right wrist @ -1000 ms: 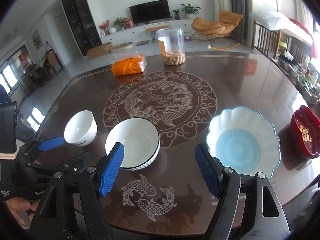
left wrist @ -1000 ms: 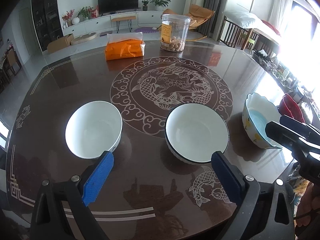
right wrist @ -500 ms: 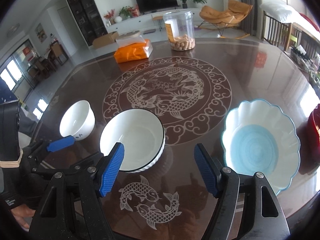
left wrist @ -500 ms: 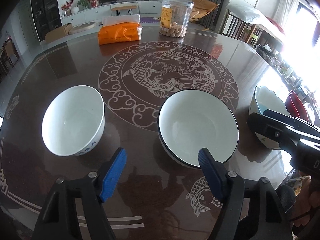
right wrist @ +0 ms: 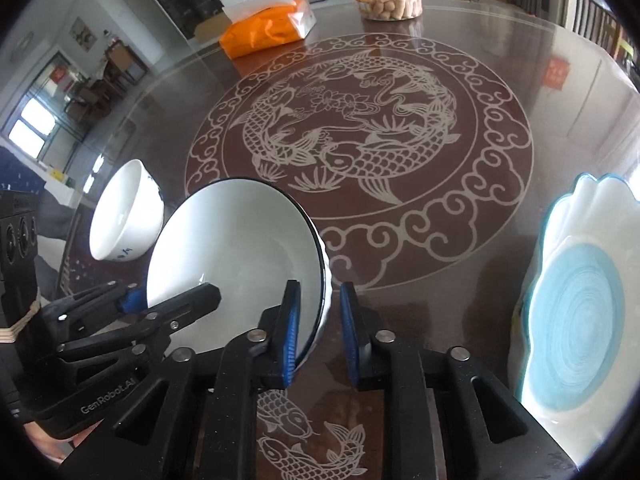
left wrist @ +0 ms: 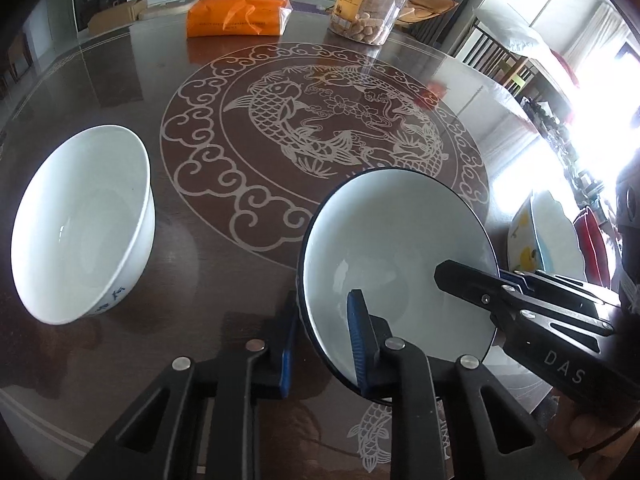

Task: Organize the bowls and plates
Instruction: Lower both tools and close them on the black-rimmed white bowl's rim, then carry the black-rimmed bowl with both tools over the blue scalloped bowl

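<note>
A round dark brown table [left wrist: 120,240] with a glossy top carries a pale carved medallion of koi fish [left wrist: 320,120] ringed by cloud scrolls, and a smaller pair of fish [right wrist: 312,440] sits near its front edge. At the far side lies an orange tissue pack [left wrist: 236,20] with a white sheet sticking up. Just to its right stands a clear plastic jar [left wrist: 372,4] with a yellow label, holding beige snacks at its bottom. A cardboard box [left wrist: 116,20] sits on the floor beyond.
</note>
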Demonstrator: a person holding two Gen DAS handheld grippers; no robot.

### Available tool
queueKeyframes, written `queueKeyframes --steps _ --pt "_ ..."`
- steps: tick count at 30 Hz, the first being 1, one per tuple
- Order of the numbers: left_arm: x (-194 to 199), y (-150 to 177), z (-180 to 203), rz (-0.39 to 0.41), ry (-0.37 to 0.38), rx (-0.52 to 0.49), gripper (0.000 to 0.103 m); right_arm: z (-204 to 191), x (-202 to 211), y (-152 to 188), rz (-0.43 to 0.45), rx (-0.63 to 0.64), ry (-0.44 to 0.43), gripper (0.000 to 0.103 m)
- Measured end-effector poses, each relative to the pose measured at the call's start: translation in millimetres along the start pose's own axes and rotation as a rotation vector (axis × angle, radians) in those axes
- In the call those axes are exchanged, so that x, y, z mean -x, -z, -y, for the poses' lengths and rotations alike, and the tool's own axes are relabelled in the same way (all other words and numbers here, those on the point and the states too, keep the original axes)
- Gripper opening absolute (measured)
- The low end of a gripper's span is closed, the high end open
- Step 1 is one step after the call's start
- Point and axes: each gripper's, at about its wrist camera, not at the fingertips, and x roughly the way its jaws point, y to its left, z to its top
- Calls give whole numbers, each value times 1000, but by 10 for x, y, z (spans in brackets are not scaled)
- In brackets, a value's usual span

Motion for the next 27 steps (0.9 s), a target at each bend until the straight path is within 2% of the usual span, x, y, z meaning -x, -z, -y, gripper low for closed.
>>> queueKeyframes --steps 4,9,13,21,27 --pt "53 -11 -12 -4 5 20 14 -5 43 26 7 -4 11 15" --pt "289 -89 144 41 1 -16 14 2 325 22 68 -27 -13 12" --pt "447 -205 325 57 27 -36 14 86 529 -16 94 -67 -20 12" --pt "846 -413 1105 148 96 -165 14 372 1289 32 216 -128 28 12" --pt "630 -436 1749 129 134 -248 14 896 1595 150 253 -228 92 12"
